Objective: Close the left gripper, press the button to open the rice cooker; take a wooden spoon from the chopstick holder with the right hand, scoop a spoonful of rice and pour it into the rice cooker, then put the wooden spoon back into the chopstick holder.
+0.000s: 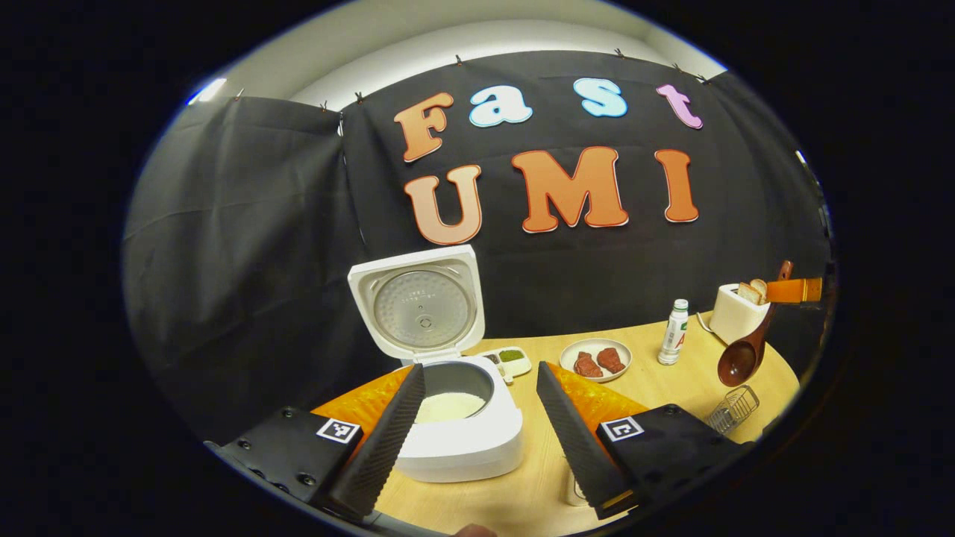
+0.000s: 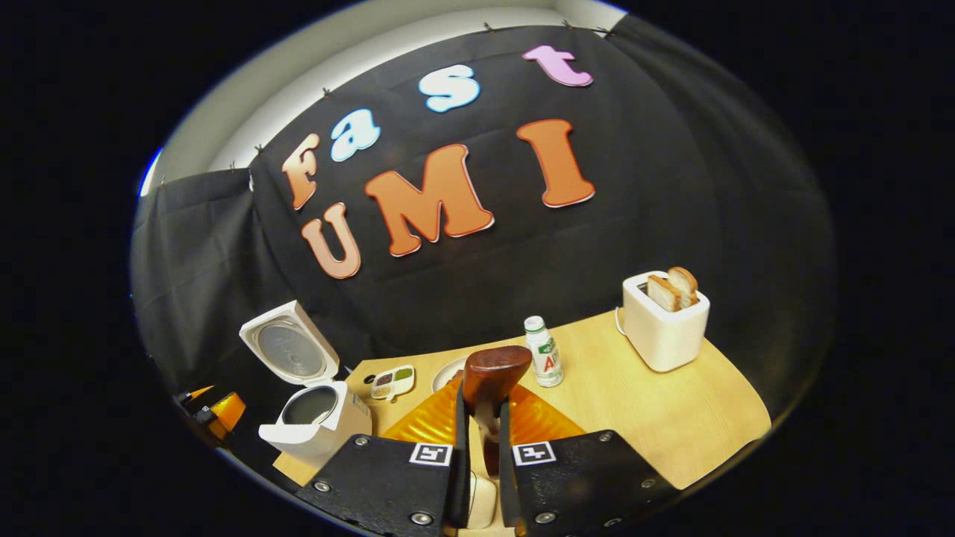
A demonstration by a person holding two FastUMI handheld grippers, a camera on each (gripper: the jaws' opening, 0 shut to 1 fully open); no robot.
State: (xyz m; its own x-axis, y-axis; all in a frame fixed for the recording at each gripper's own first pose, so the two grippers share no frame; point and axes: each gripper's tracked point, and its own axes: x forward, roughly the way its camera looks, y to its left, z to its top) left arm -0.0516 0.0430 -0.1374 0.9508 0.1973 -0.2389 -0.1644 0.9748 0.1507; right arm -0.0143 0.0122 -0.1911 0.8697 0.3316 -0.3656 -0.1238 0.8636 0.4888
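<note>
The white rice cooker (image 1: 462, 440) stands open, its lid (image 1: 424, 306) raised and white rice in the pot (image 1: 449, 406). My left gripper (image 1: 480, 373) hangs open just in front of it, one finger on each side of the pot. Far right, my right gripper (image 1: 802, 289) holds the wooden spoon (image 1: 744, 356) above the wire chopstick holder (image 1: 733, 409), bowl hanging down and dark inside. In the right gripper view, my right gripper (image 2: 483, 418) is shut on the handle of the wooden spoon (image 2: 496, 371). The rice cooker (image 2: 317, 421) sits at lower left.
On the wooden table (image 1: 671, 388) stand a toaster (image 1: 737, 312) with bread, a small bottle (image 1: 675, 332), a plate of meat (image 1: 595, 359) and a condiment dish (image 1: 509, 361). A white object (image 2: 481, 500) lies below the right fingers. The table's edge curves close on the right.
</note>
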